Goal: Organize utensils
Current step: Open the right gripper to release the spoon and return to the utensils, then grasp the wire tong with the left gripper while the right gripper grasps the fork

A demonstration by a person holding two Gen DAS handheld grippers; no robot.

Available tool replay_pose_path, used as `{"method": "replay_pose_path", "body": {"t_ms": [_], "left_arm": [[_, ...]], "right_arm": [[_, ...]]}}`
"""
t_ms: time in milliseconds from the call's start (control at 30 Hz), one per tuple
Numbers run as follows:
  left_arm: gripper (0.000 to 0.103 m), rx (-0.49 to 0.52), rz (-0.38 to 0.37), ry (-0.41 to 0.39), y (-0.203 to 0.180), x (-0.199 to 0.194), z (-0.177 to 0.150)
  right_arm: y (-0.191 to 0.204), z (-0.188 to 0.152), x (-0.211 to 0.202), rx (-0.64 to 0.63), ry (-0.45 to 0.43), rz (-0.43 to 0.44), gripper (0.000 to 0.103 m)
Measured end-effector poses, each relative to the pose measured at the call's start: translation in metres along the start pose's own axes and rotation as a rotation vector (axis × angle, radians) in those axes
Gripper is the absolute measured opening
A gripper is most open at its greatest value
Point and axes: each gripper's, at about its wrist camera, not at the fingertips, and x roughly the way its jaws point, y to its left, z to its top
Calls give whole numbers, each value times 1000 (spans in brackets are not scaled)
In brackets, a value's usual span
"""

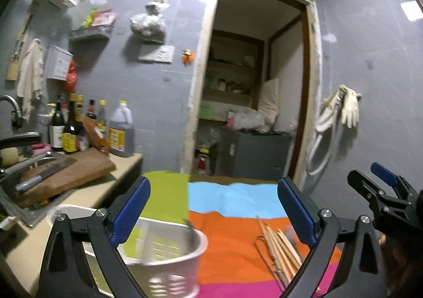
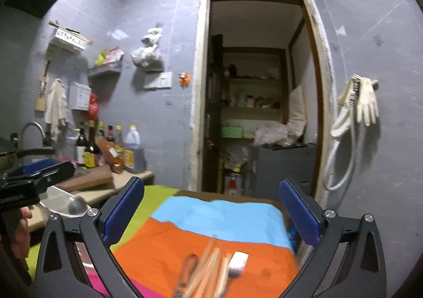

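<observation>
- The left black two-finger gripper with blue textured pads [image 1: 212,208] has its jaws spread wide, nothing between them, fingers reaching toward 12 o'clock in its own view.
- The right black two-finger gripper with blue textured pads [image 2: 211,212] is likewise spread wide and holds nothing.
- In the left wrist view the right gripper sits at 3 o'clock; in the right wrist view the left gripper shows at 9 o'clock, with the person's bare hand [image 2: 19,232] gripping its handle below.

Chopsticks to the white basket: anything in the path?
Nothing visible. The chopsticks lie on the striped cloth, right of the white basket, with only bare cloth between. Both the left gripper and right gripper are open and empty.
</observation>
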Motion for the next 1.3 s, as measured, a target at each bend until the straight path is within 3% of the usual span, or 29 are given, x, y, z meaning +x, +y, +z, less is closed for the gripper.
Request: {"method": "replay_pose_path", "body": {"t_ms": [333,500,600,800,933,1067,1300], "left_arm": [[95,74,-52,149,-58,43,-30],[94,111,-66,239,-73,64,-48],[92,112,-75,287,-75,77,-58],[71,77,-106,453,-71,112,-80],[54,0,-152,634,-62,146,-101],[49,-42,-182,721,-56,164,-112],[43,-95,-211,818,-47,189,-124]], "right_arm": [[-54,-31,21,31,191,-69,103],[-66,-50,36,51,298,-62,102],[-70,-59,48,57,362,-46,97],[-69,-75,73,55,481,-8,86],[-68,-87,90,48,564,13,76],[-65,-96,100,31,617,36,65],[-61,-109,113,18,692,79,61]]}}
